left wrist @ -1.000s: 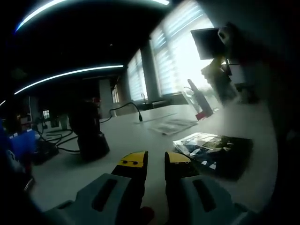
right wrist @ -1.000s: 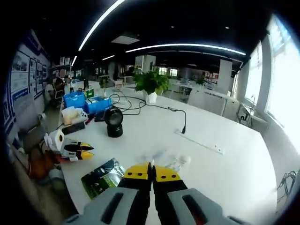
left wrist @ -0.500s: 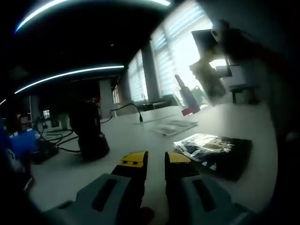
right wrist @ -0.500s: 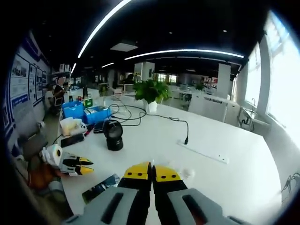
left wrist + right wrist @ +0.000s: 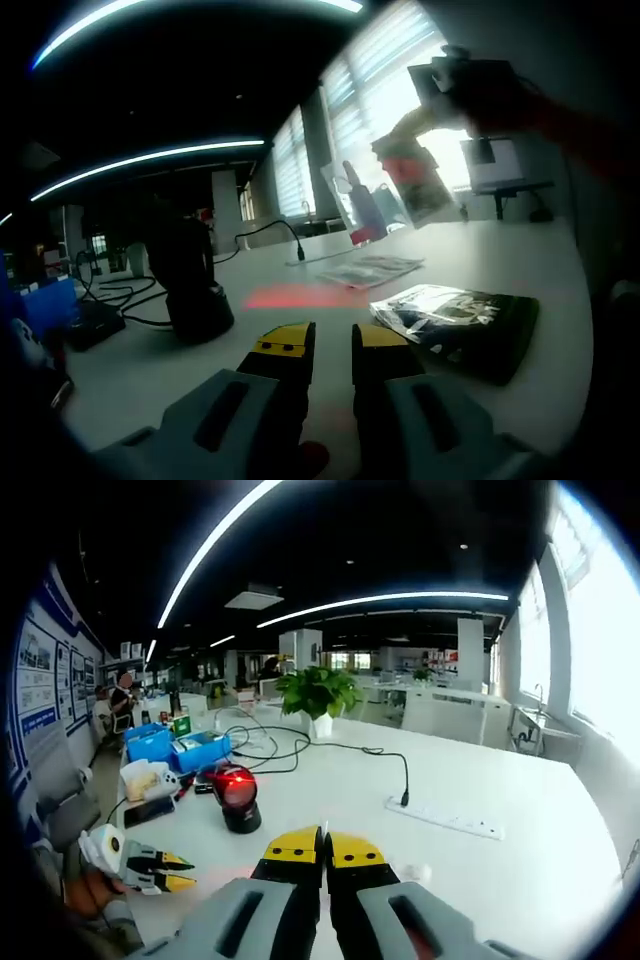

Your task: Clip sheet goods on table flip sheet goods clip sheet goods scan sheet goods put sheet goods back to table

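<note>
In the left gripper view, a glossy dark sheet pack (image 5: pixel 462 328) with a crinkled foil look lies flat on the white table (image 5: pixel 300 330), toward its right edge, just beyond the left gripper (image 5: pixel 332 340). That gripper's yellow-tipped jaws stand slightly apart with nothing between them. A black dome-shaped scanner (image 5: pixel 190 285) stands to the left, and a red glow (image 5: pixel 300 297) falls on the tabletop before it. A flat pale packet (image 5: pixel 372 268) lies farther back. Held up against the bright blinds, the right gripper (image 5: pixel 470 85) carries a thin translucent sheet item (image 5: pixel 405 185).

In the right gripper view, the right gripper's yellow tips are pressed together; what they pinch is hidden. The scanner's window glows red. Behind it sit blue bins (image 5: pixel 175 748), cables, a potted plant (image 5: pixel 318 695) and a white power strip (image 5: pixel 448 820).
</note>
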Action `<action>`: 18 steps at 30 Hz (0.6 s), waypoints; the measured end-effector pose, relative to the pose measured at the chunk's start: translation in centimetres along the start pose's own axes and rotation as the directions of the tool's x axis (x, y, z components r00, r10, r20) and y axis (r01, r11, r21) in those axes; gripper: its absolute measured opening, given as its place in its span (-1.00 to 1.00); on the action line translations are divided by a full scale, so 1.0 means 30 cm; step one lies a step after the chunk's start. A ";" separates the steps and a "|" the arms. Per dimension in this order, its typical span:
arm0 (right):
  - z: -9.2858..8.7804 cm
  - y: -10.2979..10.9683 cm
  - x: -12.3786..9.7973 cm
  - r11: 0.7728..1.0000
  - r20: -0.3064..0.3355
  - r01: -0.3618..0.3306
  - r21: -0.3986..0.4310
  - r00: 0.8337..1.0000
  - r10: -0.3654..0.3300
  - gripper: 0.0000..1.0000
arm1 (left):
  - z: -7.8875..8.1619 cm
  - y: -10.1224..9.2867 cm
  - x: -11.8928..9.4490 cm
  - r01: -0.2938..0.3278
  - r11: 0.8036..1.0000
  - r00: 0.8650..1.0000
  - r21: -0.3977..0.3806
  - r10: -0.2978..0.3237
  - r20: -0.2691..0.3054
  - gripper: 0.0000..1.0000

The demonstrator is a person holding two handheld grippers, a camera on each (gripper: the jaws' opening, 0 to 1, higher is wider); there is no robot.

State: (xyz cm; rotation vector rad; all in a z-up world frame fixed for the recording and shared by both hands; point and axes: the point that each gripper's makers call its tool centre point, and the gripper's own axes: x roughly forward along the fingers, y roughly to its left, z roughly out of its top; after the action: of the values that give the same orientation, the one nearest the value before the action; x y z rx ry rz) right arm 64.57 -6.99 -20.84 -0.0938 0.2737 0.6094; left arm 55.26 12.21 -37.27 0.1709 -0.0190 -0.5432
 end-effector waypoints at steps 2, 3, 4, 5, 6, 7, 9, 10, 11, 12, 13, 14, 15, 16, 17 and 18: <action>0.006 0.004 0.015 1.000 0.007 0.002 0.007 1.000 -0.002 -1.00 | 0.001 -0.001 0.000 0.001 1.000 1.000 -0.001 -0.001 0.001 -0.85; 0.007 0.008 0.022 1.000 0.010 0.003 0.009 1.000 -0.003 -1.00 | 0.001 -0.001 0.000 0.001 1.000 1.000 -0.001 -0.001 0.001 -0.85; 0.008 0.017 0.030 1.000 0.013 0.004 0.010 1.000 -0.004 -1.00 | 0.001 -0.001 0.000 0.001 1.000 1.000 -0.001 -0.001 0.001 -0.85; 0.012 0.018 0.038 1.000 0.017 0.007 0.012 1.000 -0.007 -1.00 | 0.002 -0.001 0.000 0.001 1.000 1.000 -0.002 -0.001 0.002 -0.85; 0.014 0.018 0.044 1.000 0.019 0.009 0.012 1.000 -0.009 -1.00 | 0.002 -0.002 0.000 0.001 1.000 1.000 -0.003 -0.001 0.002 -0.85; 0.017 0.021 0.052 1.000 0.025 0.015 0.019 1.000 -0.016 -1.00 | 0.002 -0.002 0.000 0.001 1.000 1.000 -0.003 -0.001 0.002 -0.85; 0.022 0.026 0.062 0.999 0.032 0.021 0.037 0.999 -0.022 -1.00 | 0.002 -0.002 0.000 0.000 1.000 1.000 0.000 0.000 0.002 -0.85; 0.027 0.028 0.068 0.999 0.039 0.023 0.044 0.999 -0.025 -1.00 | 0.001 -0.002 0.001 0.000 1.000 1.000 0.003 0.000 0.000 -0.85; 0.033 0.029 0.074 0.998 0.046 0.027 0.050 0.998 -0.029 -1.00 | 0.001 -0.002 0.001 0.000 1.000 1.000 0.004 0.000 0.000 -0.85; 0.036 0.031 0.081 0.998 0.050 0.029 0.050 0.998 -0.032 -1.00 | 0.001 -0.003 0.001 0.001 1.000 1.000 0.003 -0.001 0.000 -0.85; 0.040 0.034 0.092 0.998 0.055 0.036 0.052 0.998 -0.039 -1.00 | 0.001 -0.002 0.002 0.001 1.000 1.000 0.001 -0.001 0.001 -0.85; 0.043 0.035 0.100 0.998 0.058 0.045 0.044 0.997 -0.047 -1.00 | 0.001 -0.001 0.002 0.000 1.000 1.000 0.000 0.000 0.001 -0.85; 0.044 0.034 0.108 0.998 0.059 0.056 0.033 0.997 -0.058 -1.00 | 0.001 0.000 0.002 0.000 1.000 1.000 0.000 0.000 0.001 -0.85; 0.044 0.034 0.116 0.997 0.060 0.066 0.029 0.996 -0.067 -1.00 | 0.001 0.000 0.002 0.000 1.000 1.000 0.000 0.000 0.001 -0.85; 0.044 0.035 0.122 0.997 0.064 0.076 0.029 0.995 -0.077 -1.00 | 0.000 -0.001 0.002 0.000 1.000 1.000 0.001 0.000 0.000 -0.85; 0.043 0.038 0.126 0.996 0.066 0.080 0.028 0.994 -0.082 -1.00 | 0.000 -0.001 0.002 0.000 1.000 1.000 0.002 0.000 -0.001 -0.85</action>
State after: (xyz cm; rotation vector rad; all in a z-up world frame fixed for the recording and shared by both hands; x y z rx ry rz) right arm 67.19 -3.76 -20.66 -0.0595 0.2111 0.5272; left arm 55.31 12.15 -37.28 0.1734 -0.0189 -0.5429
